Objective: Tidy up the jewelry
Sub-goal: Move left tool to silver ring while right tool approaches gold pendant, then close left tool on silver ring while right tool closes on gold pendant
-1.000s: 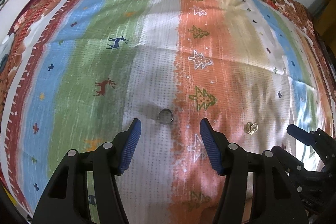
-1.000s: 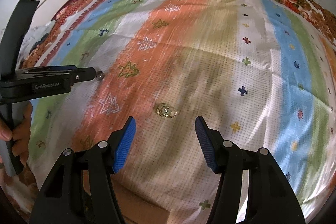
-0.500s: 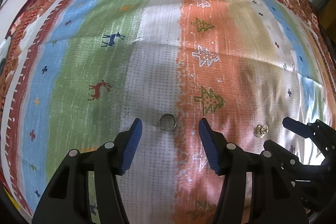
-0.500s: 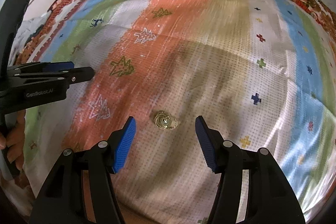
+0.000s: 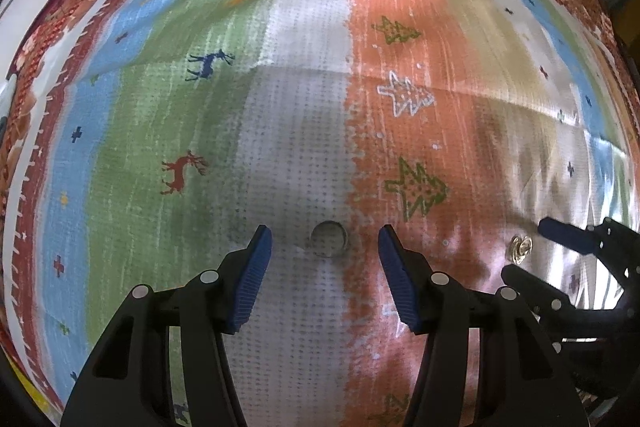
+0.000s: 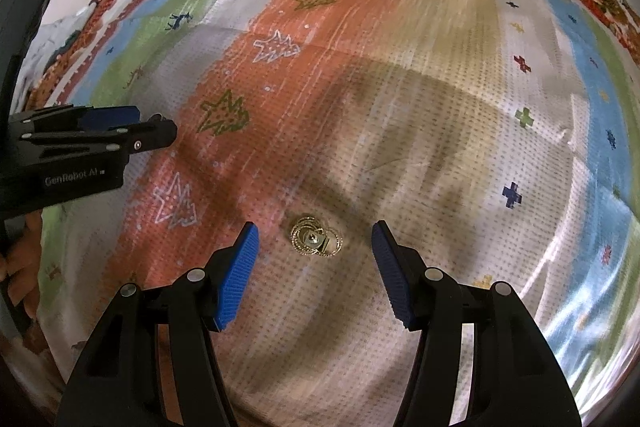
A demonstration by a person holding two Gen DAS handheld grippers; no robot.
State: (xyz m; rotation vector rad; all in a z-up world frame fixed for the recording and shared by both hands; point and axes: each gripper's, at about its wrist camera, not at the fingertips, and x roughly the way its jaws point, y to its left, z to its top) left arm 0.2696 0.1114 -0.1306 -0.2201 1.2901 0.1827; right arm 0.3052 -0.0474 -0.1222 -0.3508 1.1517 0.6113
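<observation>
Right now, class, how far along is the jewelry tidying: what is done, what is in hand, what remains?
Done: nothing looks sorted; no box or tray shows.
In hand: nothing is gripped. The left tongs stand open around the silver ring, and the right tongs stand open around the gold piece.
Left: closing on both pieces, lifting them off the patterned cloth and putting them away.

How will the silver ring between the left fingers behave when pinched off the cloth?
The ring is a smooth metal band, so it is likely rigid but slippery against the ribbed fingers. It looks small and thin, probably light and easy to flick away. It lies flat on the soft cloth, so rolling seems unlikely unless it gets tipped onto its edge.
</observation>
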